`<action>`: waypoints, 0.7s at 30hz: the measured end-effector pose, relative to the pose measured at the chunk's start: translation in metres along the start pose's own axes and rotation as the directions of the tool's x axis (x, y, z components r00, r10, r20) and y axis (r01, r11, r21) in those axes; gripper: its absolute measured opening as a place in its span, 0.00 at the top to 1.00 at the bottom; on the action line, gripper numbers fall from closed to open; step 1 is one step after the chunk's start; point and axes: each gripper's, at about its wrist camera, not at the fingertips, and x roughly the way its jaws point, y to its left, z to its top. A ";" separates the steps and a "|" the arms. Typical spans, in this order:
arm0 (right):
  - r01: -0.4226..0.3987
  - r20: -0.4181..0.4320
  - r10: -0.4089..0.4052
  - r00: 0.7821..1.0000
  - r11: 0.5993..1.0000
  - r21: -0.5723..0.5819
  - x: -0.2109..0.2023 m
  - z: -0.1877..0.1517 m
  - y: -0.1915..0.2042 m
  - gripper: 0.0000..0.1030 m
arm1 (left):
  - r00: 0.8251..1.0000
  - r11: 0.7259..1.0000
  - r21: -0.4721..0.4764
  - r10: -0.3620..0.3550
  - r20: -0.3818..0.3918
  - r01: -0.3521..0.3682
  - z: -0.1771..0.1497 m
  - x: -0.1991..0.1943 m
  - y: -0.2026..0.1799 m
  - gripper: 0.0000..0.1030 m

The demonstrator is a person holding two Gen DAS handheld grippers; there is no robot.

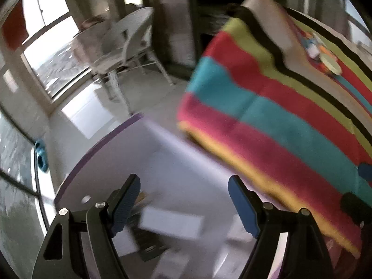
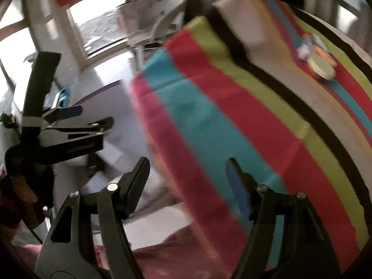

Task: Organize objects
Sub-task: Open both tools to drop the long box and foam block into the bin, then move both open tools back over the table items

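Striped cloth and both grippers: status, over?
Left gripper open, empty. Right gripper open, empty. Striped cloth draped over the table, small items on top, blurred. Nothing between jaws.

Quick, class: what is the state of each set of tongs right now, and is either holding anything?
Left tongs: open, holding nothing.
Right tongs: open, holding nothing; the striped cloth lies beyond them.
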 end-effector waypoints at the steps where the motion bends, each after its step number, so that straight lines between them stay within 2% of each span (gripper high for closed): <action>1: 0.020 0.003 -0.020 1.000 1.000 0.021 0.000 0.000 -0.011 0.29 | 1.000 1.000 0.015 -0.010 -0.001 0.010 0.005 0.002 -0.011 0.23; 2: 0.046 0.005 -0.046 0.999 0.998 0.046 0.000 0.000 -0.025 0.28 | 1.000 0.999 0.032 -0.009 -0.004 0.009 0.009 0.004 -0.021 0.22; 3: 0.060 0.005 -0.061 0.998 0.996 0.061 0.001 0.003 -0.035 0.27 | 0.997 0.997 0.029 0.065 0.040 -0.066 0.014 -0.001 -0.032 0.15; 4: 0.083 0.003 -0.083 0.997 0.993 0.082 0.001 0.004 -0.049 0.27 | 0.997 0.997 0.044 0.054 0.059 -0.056 0.018 -0.002 -0.039 0.14; 5: 0.111 0.002 -0.111 0.994 0.989 0.102 0.001 0.005 -0.064 0.26 | 0.998 0.996 0.081 0.022 0.055 -0.026 0.023 -0.001 -0.050 0.14; 7: 0.151 -0.005 -0.151 0.988 0.977 0.151 0.001 0.008 -0.093 0.26 | 0.999 0.995 0.104 0.000 0.048 -0.005 0.035 -0.003 -0.068 0.14; 12: 0.201 -0.010 -0.205 0.979 0.945 0.260 -0.001 0.015 -0.157 0.26 | 0.989 0.985 0.165 -0.074 0.129 0.053 0.065 -0.019 -0.112 0.13; 17: 0.236 -0.027 -0.240 0.970 0.922 0.307 0.008 0.023 -0.200 0.23 | 0.983 0.968 0.207 -0.164 0.080 0.145 0.091 0.004 -0.150 0.13; 21: 0.264 -0.067 -0.256 0.964 0.918 0.295 0.032 0.037 -0.227 0.23 | 0.973 0.951 0.227 -0.227 0.046 0.211 0.107 0.021 -0.182 0.13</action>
